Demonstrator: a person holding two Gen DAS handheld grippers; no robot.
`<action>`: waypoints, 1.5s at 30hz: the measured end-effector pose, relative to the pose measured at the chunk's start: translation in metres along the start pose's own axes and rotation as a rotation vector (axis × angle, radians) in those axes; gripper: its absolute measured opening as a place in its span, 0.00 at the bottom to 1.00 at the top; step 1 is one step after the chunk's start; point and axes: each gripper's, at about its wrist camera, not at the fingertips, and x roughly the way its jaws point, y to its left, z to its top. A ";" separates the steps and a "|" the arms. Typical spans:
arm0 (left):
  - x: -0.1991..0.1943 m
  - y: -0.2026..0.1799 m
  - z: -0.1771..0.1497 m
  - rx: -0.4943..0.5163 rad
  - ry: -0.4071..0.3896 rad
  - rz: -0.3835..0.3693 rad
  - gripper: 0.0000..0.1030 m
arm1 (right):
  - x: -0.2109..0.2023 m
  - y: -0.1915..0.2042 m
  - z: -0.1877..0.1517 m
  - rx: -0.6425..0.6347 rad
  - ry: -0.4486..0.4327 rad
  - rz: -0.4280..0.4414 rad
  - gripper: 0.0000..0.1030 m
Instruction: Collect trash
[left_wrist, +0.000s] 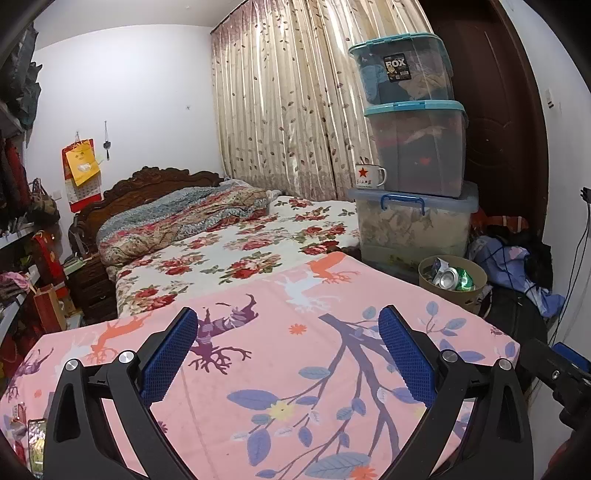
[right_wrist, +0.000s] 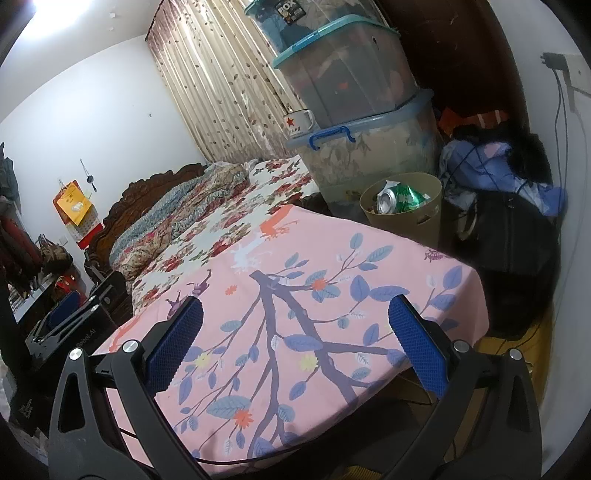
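Both your grippers, left gripper (left_wrist: 288, 345) and right gripper (right_wrist: 295, 341), sit spread apart, gripping nothing; crushed green can (right_wrist: 400, 198) half-buried in the round tan bin (right_wrist: 424, 218), upper right.

A home bedroom: a carved wooden bed (left_wrist: 155, 184) with floral bedding (left_wrist: 258, 236), leaf-patterned curtains (left_wrist: 280, 99) and stacked storage boxes (left_wrist: 413, 140).
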 end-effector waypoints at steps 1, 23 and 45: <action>0.001 0.000 -0.001 -0.001 0.004 -0.003 0.92 | 0.000 0.000 0.000 -0.001 -0.001 0.000 0.97; 0.008 -0.008 -0.009 0.019 0.004 -0.007 0.92 | 0.000 -0.001 0.001 -0.002 -0.006 -0.001 0.97; 0.014 -0.009 -0.018 0.029 0.009 -0.010 0.92 | 0.000 -0.001 -0.001 -0.004 -0.007 -0.001 0.97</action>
